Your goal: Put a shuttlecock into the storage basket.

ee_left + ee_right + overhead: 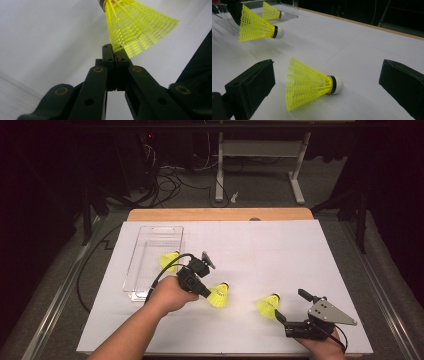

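Tabletop (280,245) is white, matte and flat, wooden edge at the far side; dark room beyond with cables and a desk frame on the floor. Clear bin (153,260) sits on the left part, one yellow shuttlecock (169,260) lying inside it.

Left tongs (206,293) are clenched on the skirt rim of a second shuttle (220,295), just right of the bin; in the right gripper view it hangs above the surface, cork pointing sideways. Left gripper view has the jaws pressed together with the mesh edge pinched between the tips.

Right tongs (291,306) are released, jaws wide, resting low near the front edge. Third shuttle (268,305) lies on its side between those jaws, not touched, cork away from the camera.

Handling guess: very light, plastic mesh skirt springy and easily squashed, cork end firm and round so it may roll. Rim pinch works; gripping near the black band looks steadier. Smooth surface, could slide when nudged.
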`<state>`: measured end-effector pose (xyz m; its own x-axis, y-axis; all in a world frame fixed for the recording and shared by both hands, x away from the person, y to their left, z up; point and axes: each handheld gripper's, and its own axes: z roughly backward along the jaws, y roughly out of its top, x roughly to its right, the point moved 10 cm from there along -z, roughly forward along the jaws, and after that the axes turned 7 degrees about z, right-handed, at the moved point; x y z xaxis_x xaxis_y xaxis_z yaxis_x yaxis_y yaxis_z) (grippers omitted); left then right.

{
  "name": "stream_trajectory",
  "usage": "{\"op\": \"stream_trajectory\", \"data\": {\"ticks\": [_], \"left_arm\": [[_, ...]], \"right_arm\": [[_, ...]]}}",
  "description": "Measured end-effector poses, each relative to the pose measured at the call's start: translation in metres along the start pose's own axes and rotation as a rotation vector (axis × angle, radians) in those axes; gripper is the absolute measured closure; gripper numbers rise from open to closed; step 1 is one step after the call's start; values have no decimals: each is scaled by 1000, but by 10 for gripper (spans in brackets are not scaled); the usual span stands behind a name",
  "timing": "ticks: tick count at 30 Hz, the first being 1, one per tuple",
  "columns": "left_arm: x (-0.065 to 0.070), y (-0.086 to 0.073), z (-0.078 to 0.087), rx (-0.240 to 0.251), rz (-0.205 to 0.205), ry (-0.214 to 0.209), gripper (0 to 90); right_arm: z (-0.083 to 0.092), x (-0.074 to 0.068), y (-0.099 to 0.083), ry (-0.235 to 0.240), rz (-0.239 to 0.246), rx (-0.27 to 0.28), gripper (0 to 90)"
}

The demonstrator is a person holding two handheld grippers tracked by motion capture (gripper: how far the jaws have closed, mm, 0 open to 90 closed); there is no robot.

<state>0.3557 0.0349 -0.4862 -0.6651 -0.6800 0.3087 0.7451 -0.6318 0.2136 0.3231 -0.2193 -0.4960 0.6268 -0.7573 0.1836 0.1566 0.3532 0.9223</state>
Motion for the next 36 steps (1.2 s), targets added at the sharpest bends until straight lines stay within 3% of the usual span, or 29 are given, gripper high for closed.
{"op": "stream_trajectory", "data": {"ticks": [19,36], "left_arm": [[-22,-28,5,13,52,-21,897],[-23,-33,13,6,62,-41,897]], "right_arm": [[-1,-1,-1,1,7,-5,11],[-1,-1,-1,0,4,-6,12]]}}
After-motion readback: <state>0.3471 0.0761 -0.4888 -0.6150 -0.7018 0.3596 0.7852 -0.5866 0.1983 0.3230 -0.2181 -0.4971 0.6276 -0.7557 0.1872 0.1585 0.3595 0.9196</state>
